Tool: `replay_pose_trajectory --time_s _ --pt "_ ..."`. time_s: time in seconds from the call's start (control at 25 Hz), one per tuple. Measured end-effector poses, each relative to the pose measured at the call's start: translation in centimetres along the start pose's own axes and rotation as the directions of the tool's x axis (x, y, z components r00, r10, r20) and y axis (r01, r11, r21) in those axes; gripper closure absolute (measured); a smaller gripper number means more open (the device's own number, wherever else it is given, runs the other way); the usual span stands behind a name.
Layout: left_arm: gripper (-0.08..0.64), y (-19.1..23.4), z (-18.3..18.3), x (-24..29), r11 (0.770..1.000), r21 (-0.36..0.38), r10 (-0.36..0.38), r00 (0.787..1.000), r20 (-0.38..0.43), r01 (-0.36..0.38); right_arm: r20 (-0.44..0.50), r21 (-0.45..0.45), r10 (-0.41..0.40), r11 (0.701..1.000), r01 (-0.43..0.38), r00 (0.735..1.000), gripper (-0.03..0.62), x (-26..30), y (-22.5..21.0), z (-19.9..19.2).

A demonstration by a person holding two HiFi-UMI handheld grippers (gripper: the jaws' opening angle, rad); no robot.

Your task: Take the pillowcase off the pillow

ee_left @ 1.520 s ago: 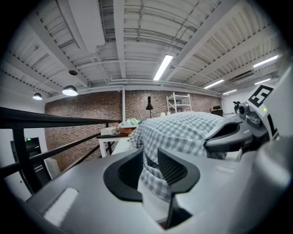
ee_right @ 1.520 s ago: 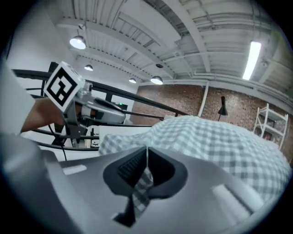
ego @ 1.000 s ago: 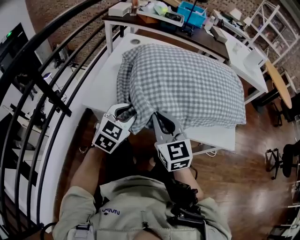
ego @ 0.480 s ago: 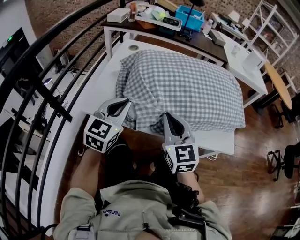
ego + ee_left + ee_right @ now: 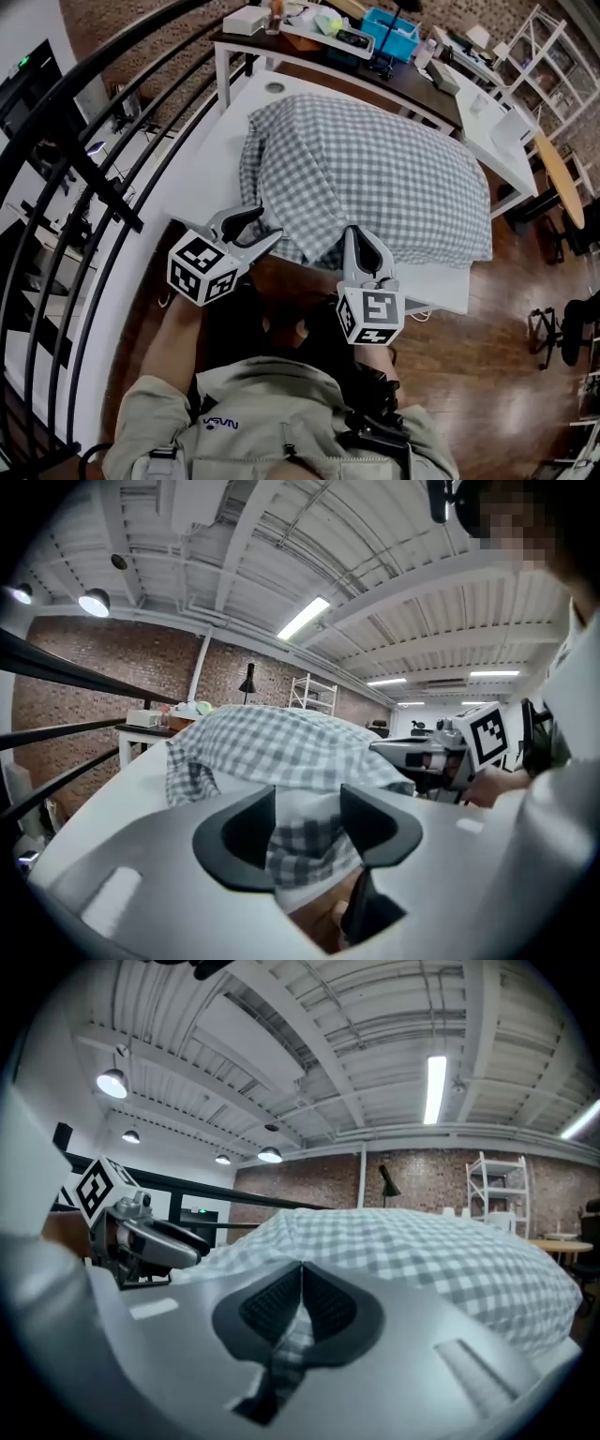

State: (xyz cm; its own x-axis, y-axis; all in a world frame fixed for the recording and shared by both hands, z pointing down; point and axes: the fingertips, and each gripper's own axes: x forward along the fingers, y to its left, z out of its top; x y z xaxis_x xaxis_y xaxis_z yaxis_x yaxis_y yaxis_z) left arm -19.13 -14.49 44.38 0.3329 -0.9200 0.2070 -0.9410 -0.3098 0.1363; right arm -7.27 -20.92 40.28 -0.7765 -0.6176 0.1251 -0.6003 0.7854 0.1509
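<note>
A pillow in a grey checked pillowcase [image 5: 375, 178] lies on a white table [image 5: 202, 169]. My left gripper [image 5: 262, 225] is at the pillowcase's near left corner. Its jaws have just been opening and stand apart. In the left gripper view the checked hem [image 5: 305, 847] hangs loose between the left gripper's [image 5: 307, 808] pads, with white cloth behind it. My right gripper [image 5: 355, 234] is at the near edge, farther right, and is shut on the hem. In the right gripper view a strip of pillowcase [image 5: 292, 1340] is pinched in the right gripper [image 5: 302, 1274].
A black railing [image 5: 94, 178] runs along the left. Behind the pillow stands a dark desk with a blue bin [image 5: 389, 28] and clutter. Another white table [image 5: 487, 103] is at the right, above a wooden floor [image 5: 506, 356]. The person's lap is under the grippers.
The left gripper let go of the corner, closed beside it, and now has open jaws around the hem. The right gripper has shifted right along the near edge, still gripping cloth.
</note>
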Motion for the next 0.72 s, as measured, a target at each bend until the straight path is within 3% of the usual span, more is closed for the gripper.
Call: replay_pose_trajectory --time_s 0.12,0.24,0.44,0.6,0.72 --pt "0.359 -0.6 -1.4 1.4 0.998 0.065 -0.011 0.994 -0.105 0.018 -0.004 -0.002 0.025 1.0 -0.025 1.0 0.586 0.1 1.1 -0.3" --pt "0.519 0.4 -1.9 1.8 0.994 0.106 0.038 0.989 -0.146 -0.022 0.001 -0.021 0.038 0.999 -0.038 0.999 0.586 0.1 1.6 -0.1" --pt "0.54 3.0 2.4 -0.6 0.991 0.096 0.099 0.995 -0.02 -0.096 0.035 -0.064 -0.007 0.998 0.009 0.999 0.586 -0.2 0.3 1.4" --pt "0.54 4.6 4.0 -1.7 0.991 0.046 0.126 0.991 0.039 -0.128 0.05 -0.078 -0.108 0.991 0.111 0.993 0.586 -0.7 -2.8 2.3" --pt "0.541 6.3 5.7 -3.6 0.981 0.019 0.189 0.975 0.114 -0.192 0.05 -0.106 -0.217 0.97 0.221 0.975 0.586 -1.7 -5.9 2.1"
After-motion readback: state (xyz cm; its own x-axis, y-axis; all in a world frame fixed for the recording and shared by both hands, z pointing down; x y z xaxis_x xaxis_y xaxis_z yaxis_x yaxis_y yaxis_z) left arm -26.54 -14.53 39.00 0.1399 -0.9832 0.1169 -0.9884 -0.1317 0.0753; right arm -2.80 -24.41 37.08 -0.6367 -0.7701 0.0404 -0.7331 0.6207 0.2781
